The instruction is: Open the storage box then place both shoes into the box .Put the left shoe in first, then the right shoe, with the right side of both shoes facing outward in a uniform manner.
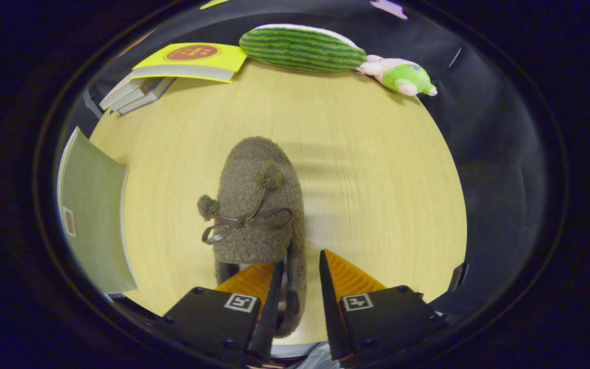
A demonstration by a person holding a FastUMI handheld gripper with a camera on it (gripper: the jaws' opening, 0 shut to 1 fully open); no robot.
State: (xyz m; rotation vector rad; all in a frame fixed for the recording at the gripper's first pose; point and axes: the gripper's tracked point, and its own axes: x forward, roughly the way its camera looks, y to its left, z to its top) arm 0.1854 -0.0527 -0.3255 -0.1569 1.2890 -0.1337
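Observation:
A fuzzy grey-brown shoe (256, 205) with a thin brown bow and two pom-poms lies on the light wooden table (377, 169), its toe pointing away from me. My gripper (300, 274) straddles the right wall of the shoe's opening near the heel. One finger is inside the opening and the other is outside, with a strip of table showing between that finger and the wall. The jaws are narrowly open and do not squeeze the shoe. The grey-green storage box (95, 220), with a pale rim and a small label, stands to the left of the shoe.
At the far left a yellow book (192, 60) lies on a stack of grey books (133, 95). A striped watermelon plush (302, 47) and a pink-and-green plush toy (402, 76) lie along the table's far edge. Bare tabletop stretches right of the shoe.

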